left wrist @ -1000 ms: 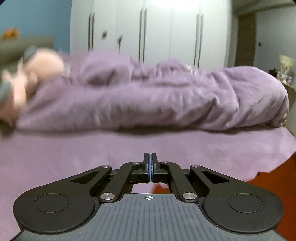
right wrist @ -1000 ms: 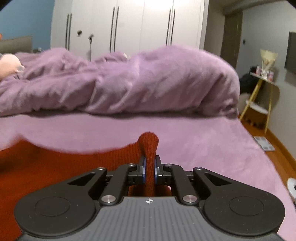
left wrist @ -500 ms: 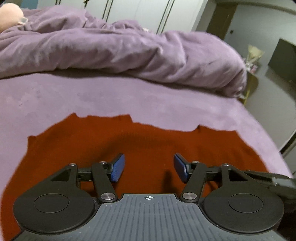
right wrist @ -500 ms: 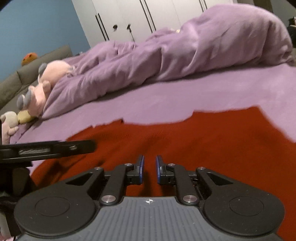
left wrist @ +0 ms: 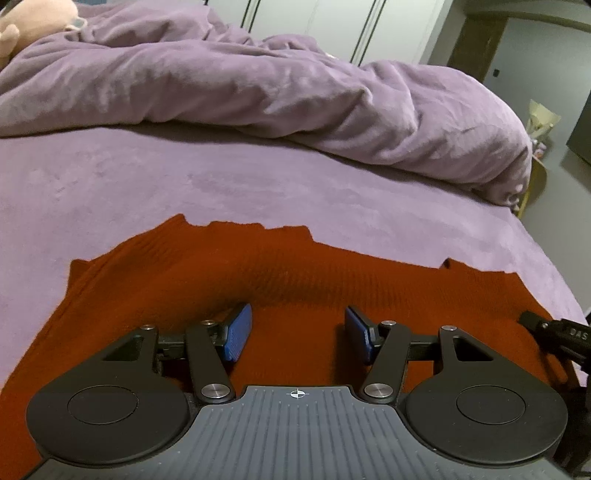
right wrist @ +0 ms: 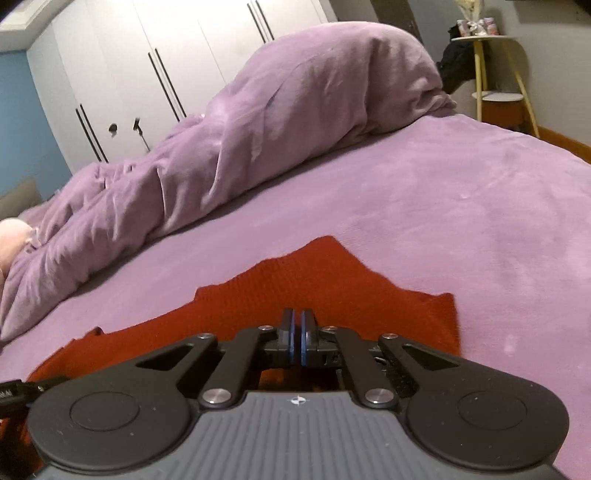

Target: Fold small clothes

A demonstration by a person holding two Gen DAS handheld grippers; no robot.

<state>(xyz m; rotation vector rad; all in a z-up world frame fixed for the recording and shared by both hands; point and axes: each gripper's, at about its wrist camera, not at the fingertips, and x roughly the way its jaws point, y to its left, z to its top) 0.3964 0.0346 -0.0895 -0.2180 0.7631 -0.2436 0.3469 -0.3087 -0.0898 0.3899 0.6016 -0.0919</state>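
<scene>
A rust-red knitted garment [left wrist: 280, 273] lies flat on the purple bed sheet [left wrist: 258, 184]. My left gripper [left wrist: 298, 334] hovers over its middle with the blue pads wide apart and nothing between them. In the right wrist view the same garment [right wrist: 325, 284] lies under my right gripper [right wrist: 297, 341], whose pads are pressed together with nothing visible between them, above the garment's right part. The tip of the right gripper shows at the right edge of the left wrist view [left wrist: 557, 332].
A bunched purple duvet [left wrist: 258, 85] lies across the far side of the bed. A pink plush toy [left wrist: 26, 18] sits at the far left. White wardrobes [right wrist: 155, 66] stand behind. A small round side table [right wrist: 495, 66] stands past the bed's right edge.
The left gripper opened and let go, and the garment now lies flat. The right gripper released the red fabric it pinched, then closed empty and swung right over the garment's corner.
</scene>
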